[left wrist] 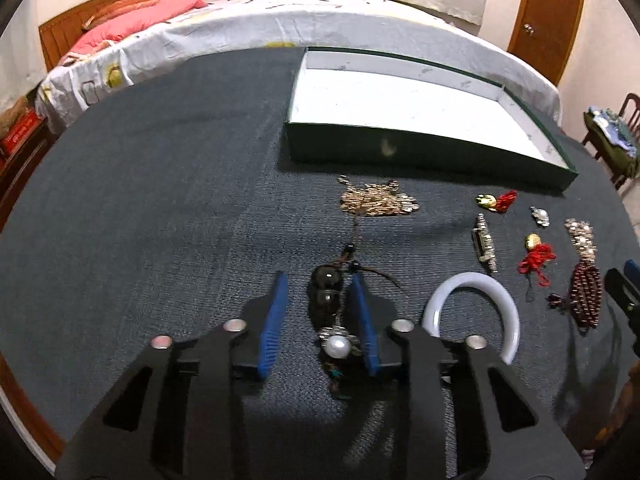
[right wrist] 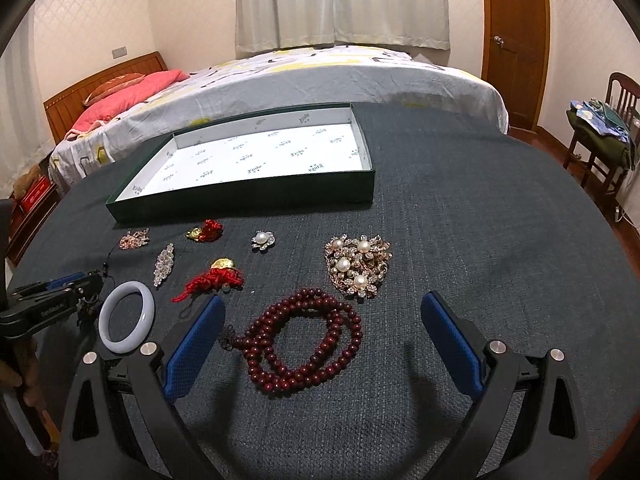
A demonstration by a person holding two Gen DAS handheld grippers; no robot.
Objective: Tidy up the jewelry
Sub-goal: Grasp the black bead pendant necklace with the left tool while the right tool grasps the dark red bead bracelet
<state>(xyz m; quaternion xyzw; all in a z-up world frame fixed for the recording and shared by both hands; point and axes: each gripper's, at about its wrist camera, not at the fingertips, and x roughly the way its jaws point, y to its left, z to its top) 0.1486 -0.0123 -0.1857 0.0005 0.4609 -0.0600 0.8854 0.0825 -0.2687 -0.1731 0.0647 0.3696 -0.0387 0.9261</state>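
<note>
A dark beaded pendant (left wrist: 326,292) is straddled by the narrowed left tool (left wrist: 320,280), while the right tool (right wrist: 322,312) is held wide over red beads (right wrist: 304,344).

Behind the dark tablecloth (right wrist: 460,216), a bed (right wrist: 320,76) with pink pillow (right wrist: 132,96), curtains (right wrist: 340,4), wooden door (right wrist: 516,40), cluttered chair (right wrist: 604,128).

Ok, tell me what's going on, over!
Left tongs around dark bead pendant, not clamped. Right tongs open over red bead necklace. Green tray empty. Nothing blocking.
</note>
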